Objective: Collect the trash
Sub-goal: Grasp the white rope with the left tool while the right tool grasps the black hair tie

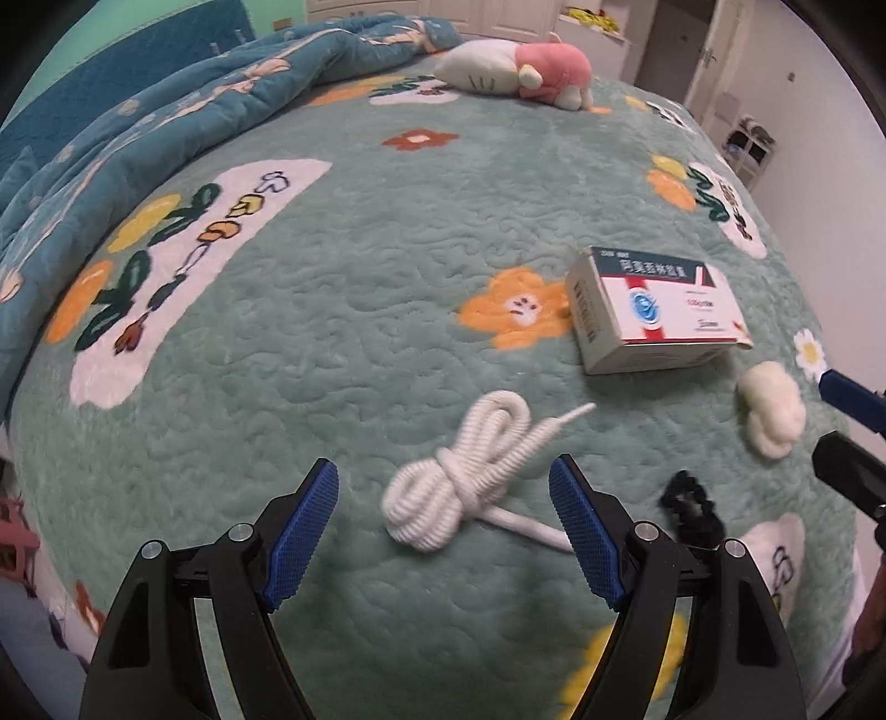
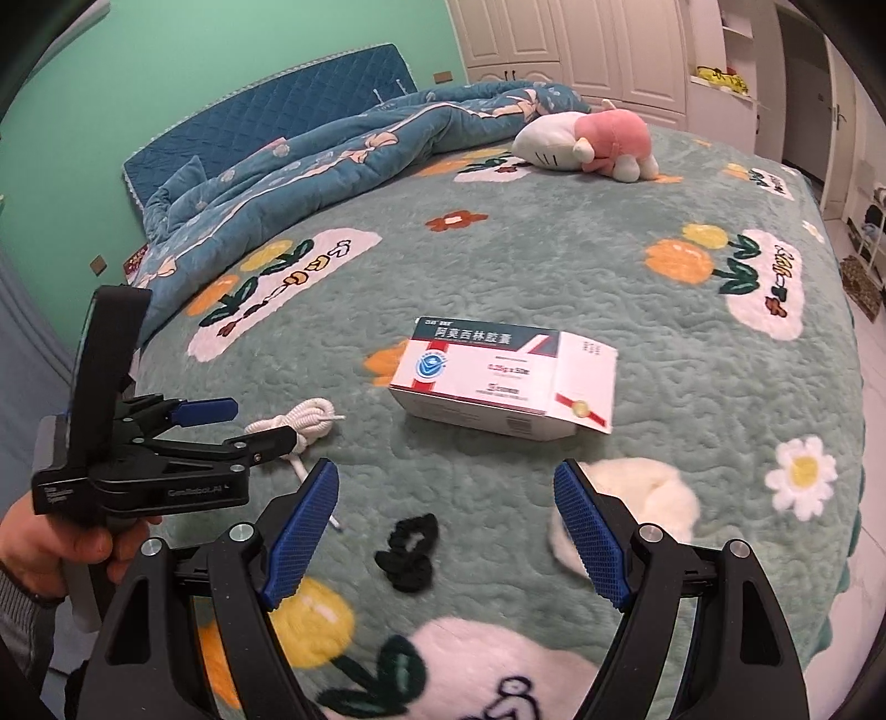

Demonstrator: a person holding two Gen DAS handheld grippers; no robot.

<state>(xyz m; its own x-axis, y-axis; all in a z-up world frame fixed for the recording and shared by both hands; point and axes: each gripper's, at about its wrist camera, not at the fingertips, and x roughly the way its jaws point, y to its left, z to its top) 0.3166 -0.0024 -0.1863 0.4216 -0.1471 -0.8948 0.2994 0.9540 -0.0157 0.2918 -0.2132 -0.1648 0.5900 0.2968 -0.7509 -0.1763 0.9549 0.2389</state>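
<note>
A coiled white cord [image 1: 465, 476] lies on the green flowered bedspread [image 1: 332, 332], just ahead of my left gripper [image 1: 446, 531], which is open and empty. A white medicine box [image 1: 648, 310] with an open flap lies beyond, to the right. A cream cotton wad [image 1: 772, 410] and a black hair tie [image 1: 692, 504] lie at the right. In the right wrist view my right gripper [image 2: 446, 531] is open and empty above the hair tie [image 2: 407, 548], with the cotton wad [image 2: 659, 498] behind its right finger, the box [image 2: 504, 382] ahead, and the left gripper [image 2: 232, 426] over the cord [image 2: 299, 421].
A rumpled blue quilt [image 2: 310, 160] lies along the far left of the bed by a blue headboard [image 2: 266, 105]. A pink and white plush toy [image 2: 587, 138] lies at the far end. White wardrobes [image 2: 581, 44] and a doorway stand beyond; the bed's edge drops off at right.
</note>
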